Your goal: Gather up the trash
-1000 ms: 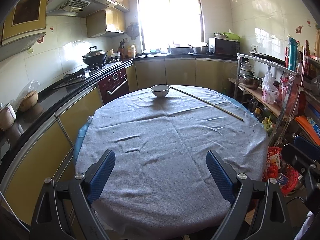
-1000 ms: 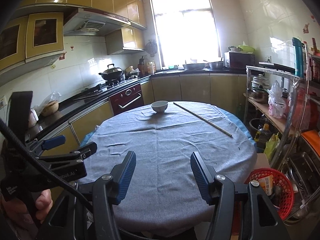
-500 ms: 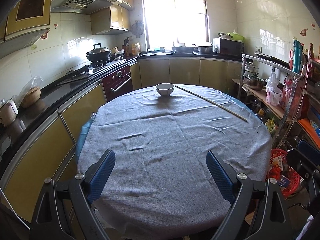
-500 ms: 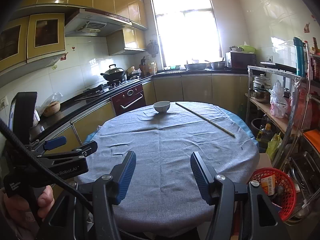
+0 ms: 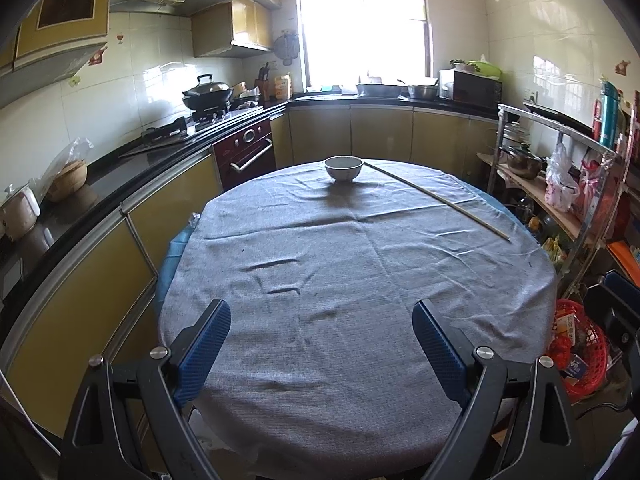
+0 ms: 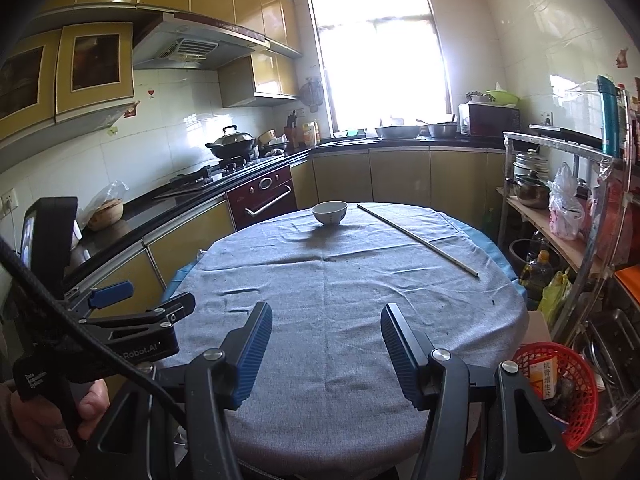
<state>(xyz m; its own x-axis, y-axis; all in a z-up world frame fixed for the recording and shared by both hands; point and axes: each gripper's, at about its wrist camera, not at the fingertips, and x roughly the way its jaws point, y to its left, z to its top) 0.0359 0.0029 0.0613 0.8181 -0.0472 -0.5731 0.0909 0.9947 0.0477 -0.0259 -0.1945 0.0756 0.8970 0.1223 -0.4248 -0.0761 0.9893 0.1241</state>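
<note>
Grey cloth tabletop (image 5: 360,300): no loose trash visible.
Left hand-held gripper (image 5: 322,344): jaws wide apart, empty.
Right hand-held gripper (image 6: 326,350): jaws apart, empty.
Red plastic mesh basket (image 6: 576,420): right, below tabletop edge, holds packaging.
Advice: probably approach basket slowly.

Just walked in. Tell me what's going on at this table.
A person holds a gripper in each hand at the near edge of a round table covered with a grey cloth. The left gripper and right gripper are both open and hold nothing. Across the table sit a white bowl and a long thin stick; neither is being touched. A red basket with packaging in it sits on the floor to the right. No trash has been picked up at this moment.
</note>
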